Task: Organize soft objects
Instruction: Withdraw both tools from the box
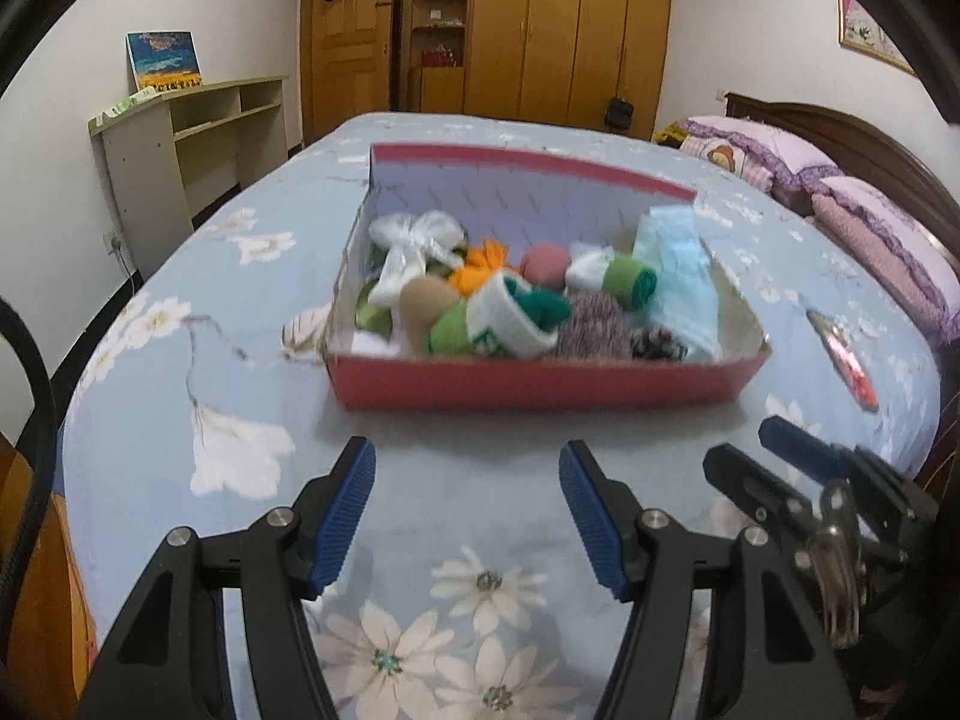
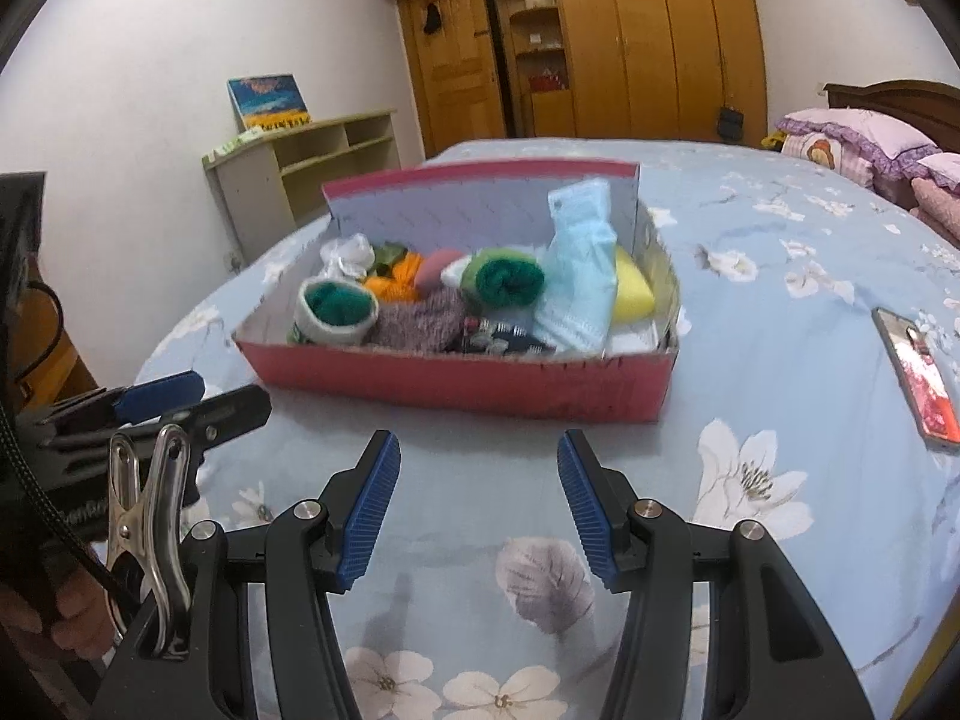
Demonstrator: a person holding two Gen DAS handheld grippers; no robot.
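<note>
A red cardboard box [image 1: 528,387] sits on the floral blue bedspread; it also shows in the right wrist view [image 2: 456,387]. It holds several soft things: rolled green socks [image 2: 507,282], a white-and-green sock roll [image 1: 510,324], a purple knit piece [image 2: 420,318], an orange item [image 1: 483,267], a white bow [image 1: 414,246], a light blue mask pack [image 2: 579,276] and a yellow sponge [image 2: 633,288]. My left gripper [image 1: 467,468] is open and empty, short of the box's near wall. My right gripper [image 2: 478,462] is open and empty, also short of the box.
A phone [image 2: 918,378] lies on the bed right of the box. Purple pillows [image 1: 864,222] lie at the headboard on the right. A low shelf unit [image 1: 180,138] stands by the left wall, a wooden wardrobe [image 2: 630,42] behind.
</note>
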